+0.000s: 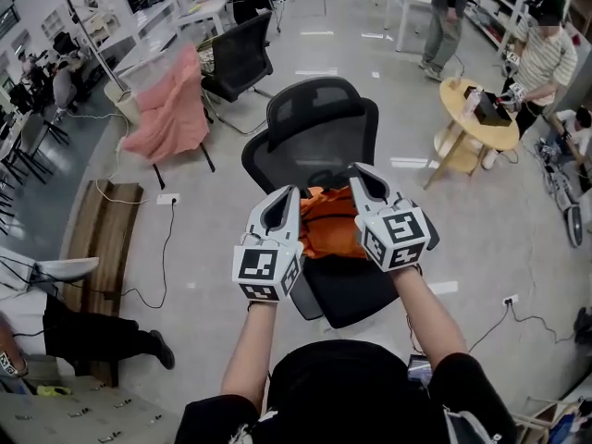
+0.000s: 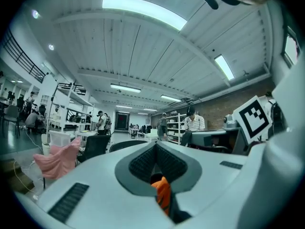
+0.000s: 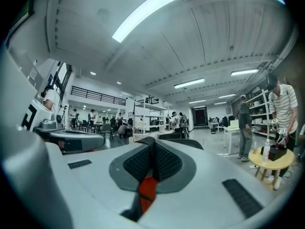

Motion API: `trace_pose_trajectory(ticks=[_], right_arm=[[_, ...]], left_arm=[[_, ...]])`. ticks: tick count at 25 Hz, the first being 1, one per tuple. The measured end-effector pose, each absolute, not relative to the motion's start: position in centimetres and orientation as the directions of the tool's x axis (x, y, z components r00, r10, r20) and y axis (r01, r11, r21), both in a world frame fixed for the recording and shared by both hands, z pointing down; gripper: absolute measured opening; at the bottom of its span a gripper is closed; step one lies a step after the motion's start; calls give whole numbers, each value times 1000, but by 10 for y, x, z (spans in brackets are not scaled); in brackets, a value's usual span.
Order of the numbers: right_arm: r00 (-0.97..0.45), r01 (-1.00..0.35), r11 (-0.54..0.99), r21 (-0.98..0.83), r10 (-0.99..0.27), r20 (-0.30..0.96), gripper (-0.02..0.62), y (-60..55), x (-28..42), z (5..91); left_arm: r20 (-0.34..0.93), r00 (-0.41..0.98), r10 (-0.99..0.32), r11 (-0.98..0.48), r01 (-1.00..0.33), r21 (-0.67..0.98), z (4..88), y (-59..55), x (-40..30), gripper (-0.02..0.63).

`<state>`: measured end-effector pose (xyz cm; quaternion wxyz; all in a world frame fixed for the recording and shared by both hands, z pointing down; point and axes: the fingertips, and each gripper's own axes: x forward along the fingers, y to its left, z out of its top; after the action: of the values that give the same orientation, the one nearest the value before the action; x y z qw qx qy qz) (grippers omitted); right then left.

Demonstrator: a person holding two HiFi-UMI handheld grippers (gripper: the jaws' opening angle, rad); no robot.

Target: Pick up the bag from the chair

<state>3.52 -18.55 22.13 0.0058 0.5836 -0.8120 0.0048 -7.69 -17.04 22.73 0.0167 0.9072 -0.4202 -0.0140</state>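
Observation:
An orange bag [image 1: 328, 222] hangs between my two grippers over the seat [image 1: 356, 289] of a black mesh office chair [image 1: 319, 118]. My left gripper [image 1: 285, 197] is shut on the bag's left side. In the left gripper view, orange fabric [image 2: 163, 194] is pinched between the closed jaws of the left gripper [image 2: 156, 149]. My right gripper [image 1: 363, 178] is shut on the bag's right side. The right gripper view shows orange cloth [image 3: 148, 189] caught in the right gripper [image 3: 152, 147]. Whether the bag still touches the seat is hidden.
A pink cloth [image 1: 171, 109] drapes over a rack at the left, beside a second black chair [image 1: 239, 55]. A round wooden table [image 1: 476, 114] stands at the right with a person in a striped shirt [image 1: 546, 58]. A wooden bench [image 1: 102, 239] and floor cables lie left.

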Motion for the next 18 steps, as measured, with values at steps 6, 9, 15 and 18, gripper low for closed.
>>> trace_pose_trajectory(ticks=[6, 9, 15, 18], right_arm=[[-321, -947, 321, -7, -947, -6, 0, -173, 42, 207], [-325, -946, 325, -4, -946, -12, 0, -165, 47, 203], [-339, -941, 339, -5, -941, -13, 0, -143, 58, 195], [-346, -938, 346, -3, -938, -13, 0, -128, 67, 188]], left_arm=[[-38, 655, -755, -656, -753, 41, 216, -162, -70, 5], [-47, 655, -754, -657, -753, 39, 211, -154, -63, 5], [-57, 638, -768, -640, -768, 26, 200, -126, -51, 5], [-59, 623, -780, -625, -780, 35, 194, -109, -47, 5]])
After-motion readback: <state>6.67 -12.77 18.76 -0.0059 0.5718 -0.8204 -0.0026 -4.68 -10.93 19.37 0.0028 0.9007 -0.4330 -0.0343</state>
